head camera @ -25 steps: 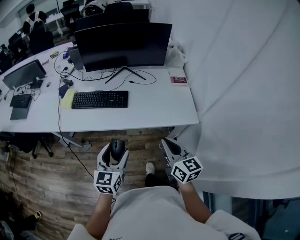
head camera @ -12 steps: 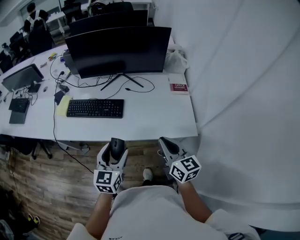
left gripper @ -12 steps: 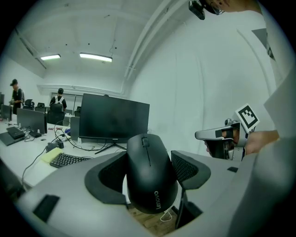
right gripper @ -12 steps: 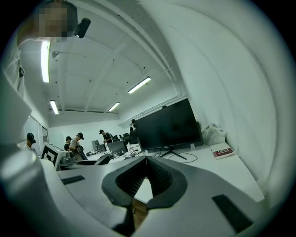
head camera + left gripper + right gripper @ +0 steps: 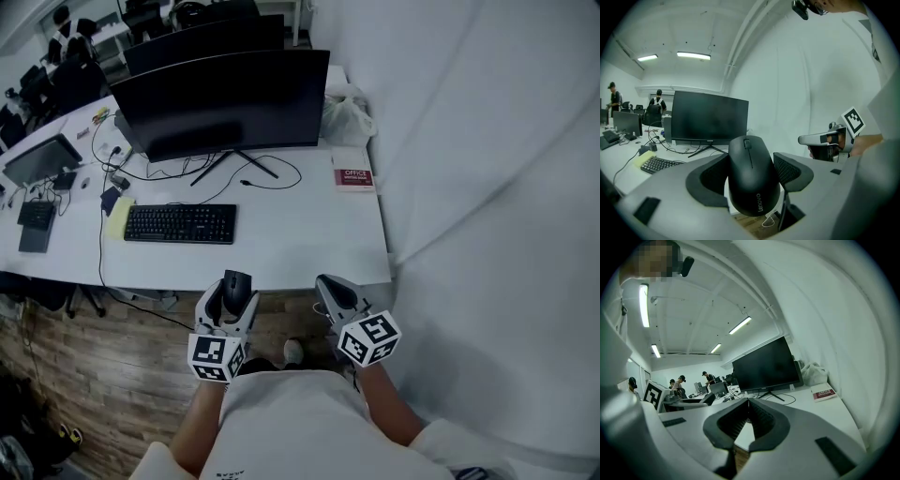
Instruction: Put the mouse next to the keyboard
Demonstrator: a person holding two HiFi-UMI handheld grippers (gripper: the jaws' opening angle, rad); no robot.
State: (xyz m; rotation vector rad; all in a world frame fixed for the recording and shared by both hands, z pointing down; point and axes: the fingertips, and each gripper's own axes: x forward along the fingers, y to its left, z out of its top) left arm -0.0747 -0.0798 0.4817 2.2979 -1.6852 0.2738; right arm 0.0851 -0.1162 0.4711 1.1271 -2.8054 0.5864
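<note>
The mouse (image 5: 751, 176) is clamped between the jaws of the left gripper (image 5: 753, 161) for carriage to the keyboard (image 5: 180, 224); the jaws of the right gripper (image 5: 748, 405) are closed together, empty.

Left gripper (image 5: 232, 296): jaws wide, clamped on mouse (image 5: 752, 174); points forward, slightly down.
Right gripper (image 5: 330, 285): jaws together, nothing between.
Forearms (image 5: 397, 416): bare, close to torso.
</note>
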